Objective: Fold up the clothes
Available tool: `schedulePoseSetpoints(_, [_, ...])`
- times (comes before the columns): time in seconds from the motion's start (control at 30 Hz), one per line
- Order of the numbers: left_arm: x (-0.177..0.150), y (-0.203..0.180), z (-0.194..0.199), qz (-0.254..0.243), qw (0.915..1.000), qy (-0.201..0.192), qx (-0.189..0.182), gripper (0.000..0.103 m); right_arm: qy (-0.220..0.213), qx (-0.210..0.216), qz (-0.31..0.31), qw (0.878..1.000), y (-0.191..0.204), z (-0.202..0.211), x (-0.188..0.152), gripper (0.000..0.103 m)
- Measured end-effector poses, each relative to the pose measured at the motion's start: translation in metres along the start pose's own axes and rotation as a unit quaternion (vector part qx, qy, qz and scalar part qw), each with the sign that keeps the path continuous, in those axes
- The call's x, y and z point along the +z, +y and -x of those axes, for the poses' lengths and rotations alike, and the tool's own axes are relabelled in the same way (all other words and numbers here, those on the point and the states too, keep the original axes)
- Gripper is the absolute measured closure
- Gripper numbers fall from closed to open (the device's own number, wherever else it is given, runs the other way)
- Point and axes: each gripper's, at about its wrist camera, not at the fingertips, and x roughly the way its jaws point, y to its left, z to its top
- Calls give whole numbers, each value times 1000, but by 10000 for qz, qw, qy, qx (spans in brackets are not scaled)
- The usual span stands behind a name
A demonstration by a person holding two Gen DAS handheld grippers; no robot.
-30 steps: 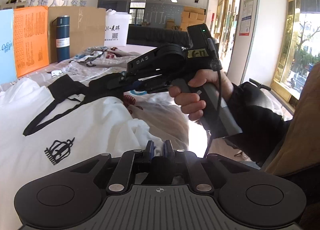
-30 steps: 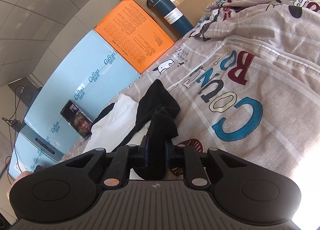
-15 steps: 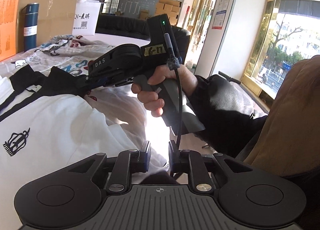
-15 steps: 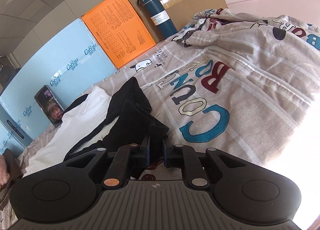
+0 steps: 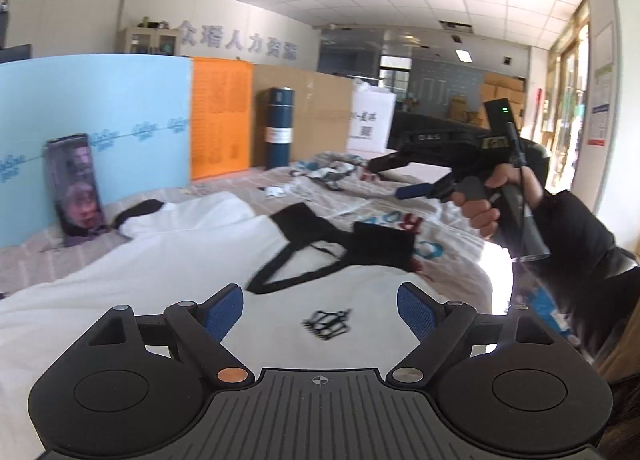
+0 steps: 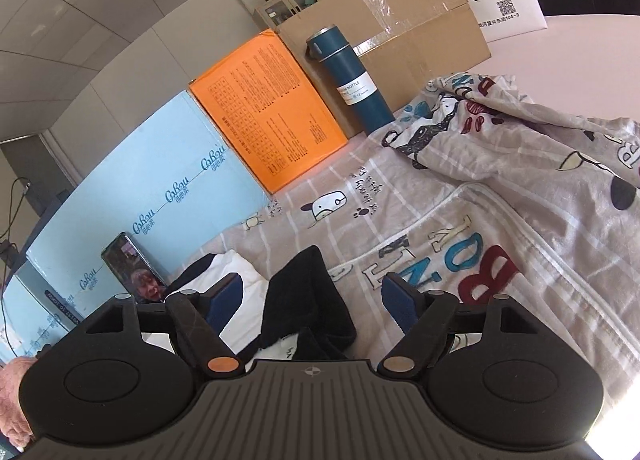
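The white cotton T-shirt with black trim and a small crown print (image 5: 168,260) lies spread on the patterned grey bedsheet (image 6: 460,220), its black sleeve (image 6: 308,300) folded inward. A second ago both grippers pinched it; now the left gripper (image 5: 320,306) and right gripper (image 6: 312,300) gape wide, holding nothing. The fold looks placed, so another edge likely comes next.

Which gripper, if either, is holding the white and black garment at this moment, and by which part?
Neither. The left gripper and the right gripper both stand open with nothing between their fingers; the white and black garment lies loose on the printed bedsheet.
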Motion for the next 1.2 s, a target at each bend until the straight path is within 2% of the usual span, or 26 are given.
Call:
schedulePoseSetpoints(0.03, [2, 22, 6, 103, 9988, -5, 473, 16, 63, 46, 49, 10000, 6, -8, 8, 26])
schedulePoseSetpoints(0.1, [6, 72, 11, 508, 9905, 68, 1279, 16, 170, -24, 122, 9998, 20, -24, 17, 26])
schedulePoseSetpoints(0.2, [5, 149, 6, 1218, 9725, 319, 1958, 18, 274, 51, 231, 9993, 43, -47, 26, 26])
schedulePoseSetpoints(0.27, [2, 189, -5, 1721, 9650, 434, 1933, 18, 251, 199, 117, 9994, 53, -61, 28, 26])
schedulePoseSetpoints(0.33, [0, 216, -20, 2006, 9581, 527, 1975, 24, 244, 337, -100, 9991, 57, -77, 27, 26])
schedulePoseSetpoints(0.37, [-2, 226, -31, 2047, 9552, 623, 2044, 29, 261, 424, -225, 9985, 58, -87, 25, 26])
schedulePoseSetpoints(0.4, [-5, 234, -39, 2053, 9537, 717, 2077, 38, 304, 520, -315, 9977, 59, -97, 23, 26])
schedulePoseSetpoints(0.43, [-8, 240, -48, 2022, 9528, 828, 2105, 42, 341, 611, -373, 9969, 58, -106, 19, 26])
schedulePoseSetpoints(0.47, [-10, 242, -56, 1916, 9532, 974, 2126, 52, 369, 699, -425, 9960, 58, -114, 16, 26])
schedulePoseSetpoints(0.5, [-12, 243, -63, 1797, 9532, 1113, 2161, 68, 356, 812, -493, 9948, 56, -121, 13, 26])
schedulePoseSetpoints(0.57, [-16, 238, -68, 1400, 9553, 1222, 2299, 89, 263, 1053, -689, 9917, 49, -129, 6, 26])
schedulePoseSetpoints(0.67, [-15, 236, -67, 1047, 9563, 1218, 2444, 93, 232, 1245, -738, 9892, 42, -134, -2, 26])
schedulePoseSetpoints(0.73, [-16, 237, -66, 853, 9518, 1237, 2672, 94, 282, 1273, -730, 9888, 39, -136, -4, 26])
schedulePoseSetpoints(0.83, [-19, 242, -71, 704, 9475, 1291, 2839, 87, 339, 1374, -783, 9868, 34, -137, -5, 26])
schedulePoseSetpoints(0.93, [-15, 236, -69, 401, 9406, 1184, 3156, 72, 332, 1401, -763, 9866, 32, -137, -5, 26])
schedulePoseSetpoints(1.0, [-8, 228, -63, 211, 9341, 1059, 3403, 54, 313, 1411, -730, 9868, 32, -136, -6, 26])
schedulePoseSetpoints(1.03, [-3, 224, -57, 187, 9319, 949, 3495, 49, 302, 1431, -727, 9866, 32, -135, -6, 26])
schedulePoseSetpoints(1.1, [6, 216, -45, 210, 9287, 739, 3627, 27, 289, 1463, -722, 9862, 32, -134, -6, 25])
schedulePoseSetpoints(1.17, [12, 207, -31, 578, 9355, 612, 3431, 22, 286, 1479, -716, 9860, 32, -134, -6, 24])
schedulePoseSetpoints(1.2, [11, 202, -26, 684, 9433, 610, 3191, 21, 287, 1485, -711, 9859, 32, -134, -6, 24])
